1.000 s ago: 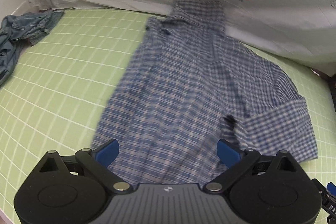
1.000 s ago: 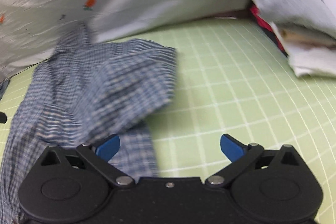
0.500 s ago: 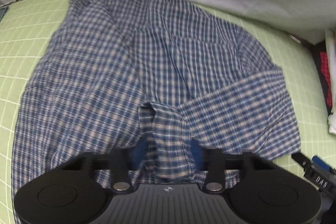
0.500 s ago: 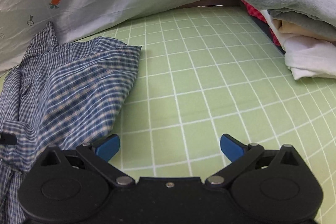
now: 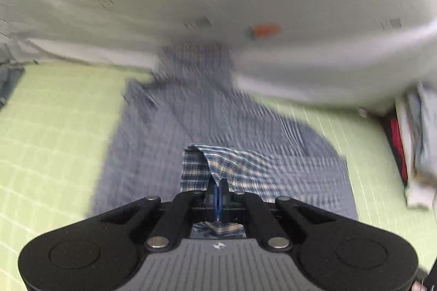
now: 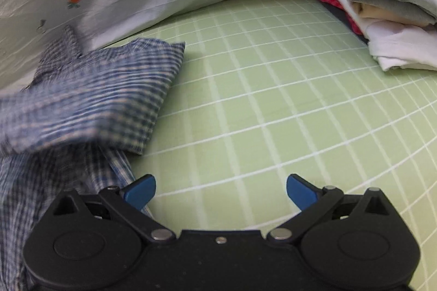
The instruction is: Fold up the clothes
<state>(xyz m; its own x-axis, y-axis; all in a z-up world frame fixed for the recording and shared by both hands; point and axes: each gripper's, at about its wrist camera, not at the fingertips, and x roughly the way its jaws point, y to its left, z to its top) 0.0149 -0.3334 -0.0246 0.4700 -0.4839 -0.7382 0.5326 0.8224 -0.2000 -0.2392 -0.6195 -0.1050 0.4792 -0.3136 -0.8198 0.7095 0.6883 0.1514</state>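
Plaid shirt [image 5: 207, 162] fold now clamped in left jaws, previously open.

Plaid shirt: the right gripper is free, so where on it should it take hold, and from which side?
A judgement: take the loose outer corner of the plaid shirt, where the folded-over panel ends on the green mat. Come in from the bare mat side, low, one finger slipping under. That edge lies free and slightly raised. The right gripper is open nearby; the left gripper already pinches a fold of the shirt.
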